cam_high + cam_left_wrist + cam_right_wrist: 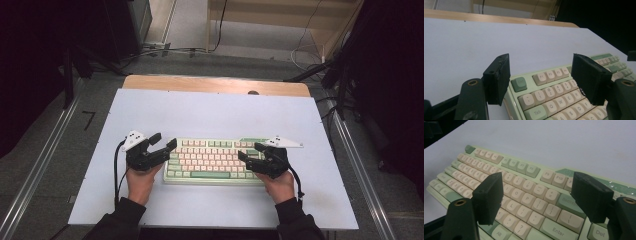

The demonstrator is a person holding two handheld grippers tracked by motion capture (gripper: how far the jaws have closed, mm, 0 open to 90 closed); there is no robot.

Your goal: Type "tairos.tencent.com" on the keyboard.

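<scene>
Keyboard (212, 161): green and cream, lay flat at the near middle of the white table (210, 112). Left gripper (161, 142): jaws spread wide, empty, poised over the keyboard's left end. Right gripper (249, 152): jaws likewise spread, empty, above its right end.

Both forearms enter from the near edge, sleeves dark, each hand gripping one set of tongs from behind. The left tongs (159, 142) point forward and inward toward the right tongs (250, 151), jaws spread wide with nothing between them. The right tongs point forward and inward toward the left tongs, jaws likewise spread and empty. A cable trails back from each along the wrist.
</scene>
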